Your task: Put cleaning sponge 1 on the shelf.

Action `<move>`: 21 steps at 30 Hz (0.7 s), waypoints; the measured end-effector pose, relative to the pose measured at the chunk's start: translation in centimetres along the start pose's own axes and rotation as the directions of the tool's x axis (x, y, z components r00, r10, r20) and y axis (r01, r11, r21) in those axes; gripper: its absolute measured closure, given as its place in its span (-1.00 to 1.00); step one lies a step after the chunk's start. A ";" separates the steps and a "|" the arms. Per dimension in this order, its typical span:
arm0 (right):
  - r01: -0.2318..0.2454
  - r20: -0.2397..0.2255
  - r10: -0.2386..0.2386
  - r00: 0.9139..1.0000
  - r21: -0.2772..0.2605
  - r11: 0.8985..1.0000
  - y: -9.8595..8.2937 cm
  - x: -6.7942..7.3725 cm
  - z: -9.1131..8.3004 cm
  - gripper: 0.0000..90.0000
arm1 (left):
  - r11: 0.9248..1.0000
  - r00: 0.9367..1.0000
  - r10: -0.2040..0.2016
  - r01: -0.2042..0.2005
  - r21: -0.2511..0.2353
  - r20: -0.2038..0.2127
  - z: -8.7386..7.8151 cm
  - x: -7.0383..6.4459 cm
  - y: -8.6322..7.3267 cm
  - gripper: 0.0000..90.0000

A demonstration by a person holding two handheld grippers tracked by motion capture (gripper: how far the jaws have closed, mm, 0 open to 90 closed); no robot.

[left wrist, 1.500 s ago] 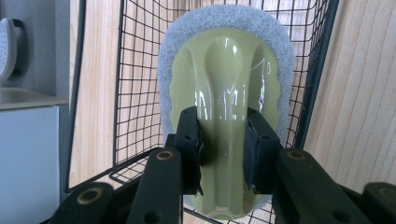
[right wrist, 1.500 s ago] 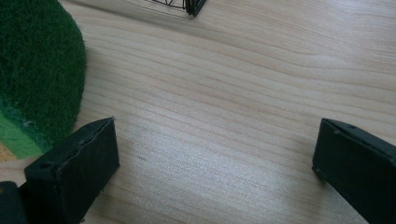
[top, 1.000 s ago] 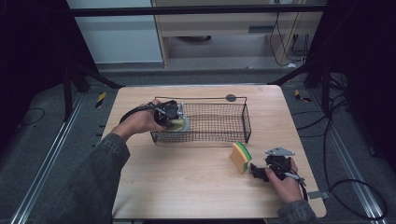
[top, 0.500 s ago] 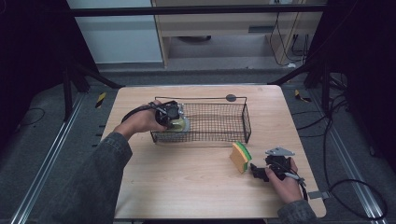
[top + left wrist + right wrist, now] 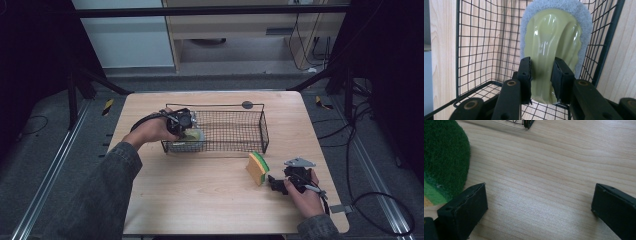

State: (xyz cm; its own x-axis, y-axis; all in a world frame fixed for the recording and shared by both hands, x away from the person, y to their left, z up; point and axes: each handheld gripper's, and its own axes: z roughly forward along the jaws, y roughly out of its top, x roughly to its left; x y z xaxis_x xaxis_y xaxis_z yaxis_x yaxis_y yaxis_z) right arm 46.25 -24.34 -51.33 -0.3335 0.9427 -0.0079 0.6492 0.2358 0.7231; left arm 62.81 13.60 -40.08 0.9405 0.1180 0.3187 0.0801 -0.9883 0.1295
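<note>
A black wire basket (image 5: 225,131) stands on the wooden table (image 5: 200,195). My left gripper (image 5: 182,122) (image 5: 541,76) reaches into the basket's left end, shut on the pale green handle of a scrubber (image 5: 554,37) (image 5: 194,136) with a grey pad around it. A yellow sponge with a green scouring face (image 5: 258,168) (image 5: 441,162) stands on edge in front of the basket's right end. My right gripper (image 5: 276,184) (image 5: 539,207) rests low on the table just right of the sponge, open, with bare wood between its jaws.
The basket's near right corner (image 5: 526,123) lies just beyond the right gripper. A small dark round disc (image 5: 247,105) sits on the table behind the basket. Dark floor, metal frame legs and cables surround the table.
The left gripper with the scrubber has sunk slightly deeper into the basket's left end. The right gripper and the sponge have stayed put.
</note>
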 end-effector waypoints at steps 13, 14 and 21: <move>0.000 0.001 0.000 1.000 0.000 1.000 0.0 0.0 0.0 -0.99 | 0.998 1.000 -0.022 0.021 -0.051 -0.018 -1.3 0.1 -0.1 0.53; 0.000 0.001 0.000 1.000 0.000 1.000 0.0 0.0 0.0 -0.99 | 0.998 1.000 -0.023 0.022 -0.056 -0.021 -1.5 0.1 -0.1 0.53; -0.004 0.001 0.004 1.000 0.002 1.000 0.0 0.1 0.0 -0.99 | 0.995 0.998 -0.044 0.040 -0.087 -0.044 -2.3 0.1 -0.3 0.52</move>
State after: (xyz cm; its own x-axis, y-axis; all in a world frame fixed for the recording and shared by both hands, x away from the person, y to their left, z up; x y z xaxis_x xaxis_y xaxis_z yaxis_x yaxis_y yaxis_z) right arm 46.23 -24.28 -51.32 -0.3303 0.9439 -0.0059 0.6516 0.2325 0.7221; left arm 62.16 14.13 -37.88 0.9207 0.1652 0.3535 0.0884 -0.9707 0.2233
